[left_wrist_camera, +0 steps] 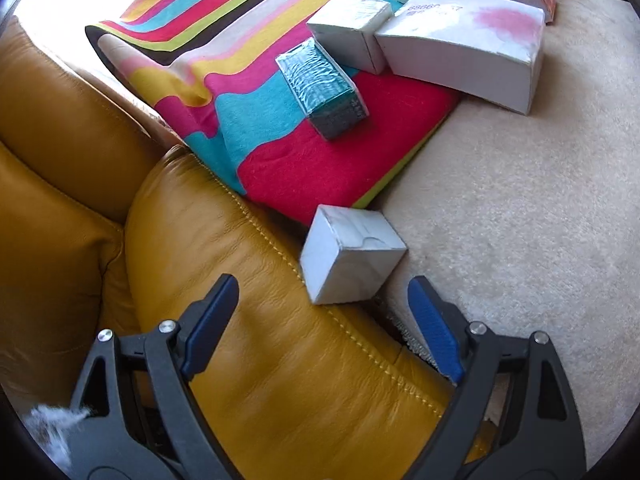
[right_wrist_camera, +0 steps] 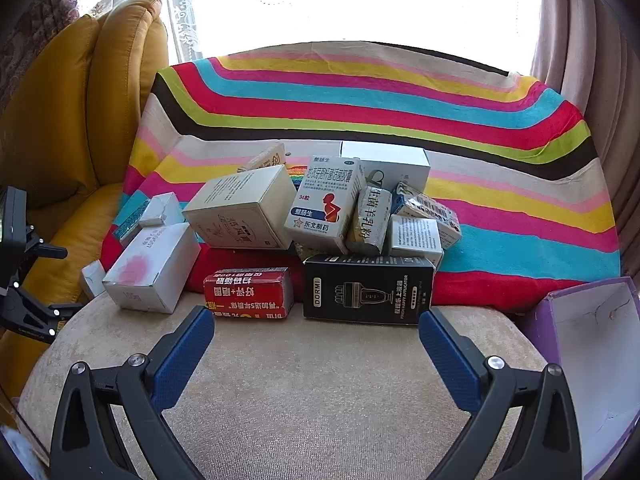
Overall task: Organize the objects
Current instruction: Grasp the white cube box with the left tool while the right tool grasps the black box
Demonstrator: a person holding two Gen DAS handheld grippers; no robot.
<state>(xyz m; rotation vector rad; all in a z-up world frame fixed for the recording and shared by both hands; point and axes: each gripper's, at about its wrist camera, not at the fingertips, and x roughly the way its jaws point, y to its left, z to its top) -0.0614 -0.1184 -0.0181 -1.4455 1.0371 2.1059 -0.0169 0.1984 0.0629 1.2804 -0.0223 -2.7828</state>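
Observation:
My left gripper [left_wrist_camera: 320,292] is open and empty above the yellow leather armrest [left_wrist_camera: 256,320]. A small white box [left_wrist_camera: 352,256] sits just ahead of it on the beige seat, against the armrest. A teal wrapped box [left_wrist_camera: 324,88] lies on the striped blanket [left_wrist_camera: 280,152]. A large white box with a pink stain [left_wrist_camera: 468,44] shows in both views, also in the right wrist view [right_wrist_camera: 152,268]. My right gripper [right_wrist_camera: 316,320] is open and empty in front of a red box [right_wrist_camera: 248,292] and a black DORMI box [right_wrist_camera: 368,288]. Several medicine boxes are piled behind them.
An open purple box [right_wrist_camera: 592,360] stands at the right on the beige cushion [right_wrist_camera: 320,400]. The yellow sofa back [right_wrist_camera: 80,120] rises at the left. The striped blanket [right_wrist_camera: 400,100] covers the back. The left gripper's body [right_wrist_camera: 24,280] shows at the left edge.

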